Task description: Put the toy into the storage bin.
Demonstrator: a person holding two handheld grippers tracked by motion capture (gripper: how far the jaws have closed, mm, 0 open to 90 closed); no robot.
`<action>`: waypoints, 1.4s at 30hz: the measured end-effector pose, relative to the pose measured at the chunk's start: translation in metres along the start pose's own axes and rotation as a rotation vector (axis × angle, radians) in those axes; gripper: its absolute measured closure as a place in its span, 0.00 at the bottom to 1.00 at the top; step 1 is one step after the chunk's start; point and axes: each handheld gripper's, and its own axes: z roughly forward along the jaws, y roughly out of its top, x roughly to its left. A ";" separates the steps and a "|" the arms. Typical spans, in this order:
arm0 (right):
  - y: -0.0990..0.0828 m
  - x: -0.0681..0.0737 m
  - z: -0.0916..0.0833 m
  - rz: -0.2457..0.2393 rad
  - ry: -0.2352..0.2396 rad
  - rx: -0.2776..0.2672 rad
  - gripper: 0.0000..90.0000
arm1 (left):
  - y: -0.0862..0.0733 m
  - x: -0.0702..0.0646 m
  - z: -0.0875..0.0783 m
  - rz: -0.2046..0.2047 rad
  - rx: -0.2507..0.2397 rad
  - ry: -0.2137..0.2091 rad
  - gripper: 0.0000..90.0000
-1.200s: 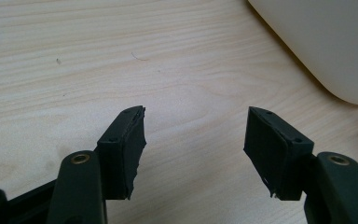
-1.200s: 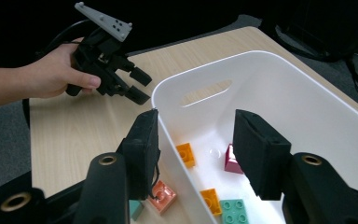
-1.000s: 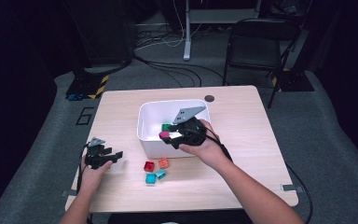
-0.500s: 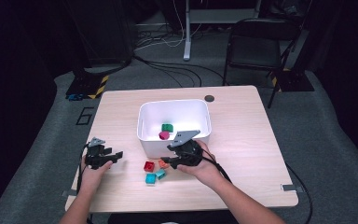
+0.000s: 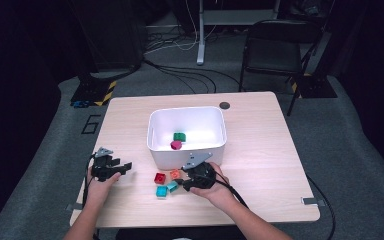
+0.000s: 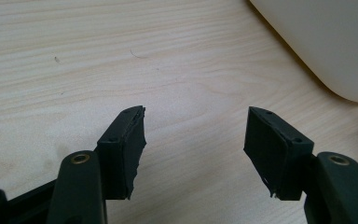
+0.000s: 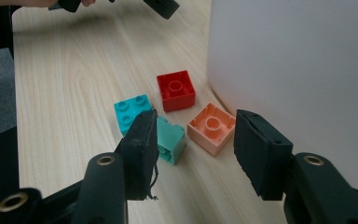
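High view: the right gripper (image 5: 180, 183) lies low on the tabletop (image 5: 260, 150), jaws pointing left toward a cluster of four blocks just near of the white bin (image 5: 187, 155): red block (image 5: 159, 177), orange block (image 5: 175, 174), teal block (image 5: 172, 187) and cyan block (image 5: 161, 191). The left gripper (image 5: 125, 166) rests well apart to the left, with bare tabletop between it and the blocks. Left gripper view: its jaws stand wide with nothing between them; the bin's rounded corner lies far right. Right gripper view: the jaws are part-open and have just been opening, empty. The orange block (image 7: 211, 128) sits in line with the gap, studs down, close beside the bin wall (image 7: 298, 84). The teal block (image 7: 170, 140) lies tipped by the left jaw. Open tabletop extends left.
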 end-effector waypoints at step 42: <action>-0.010 0.018 0.056 -0.065 0.036 0.072 0.60 | -0.005 0.002 -0.005 -0.010 -0.006 0.014 0.42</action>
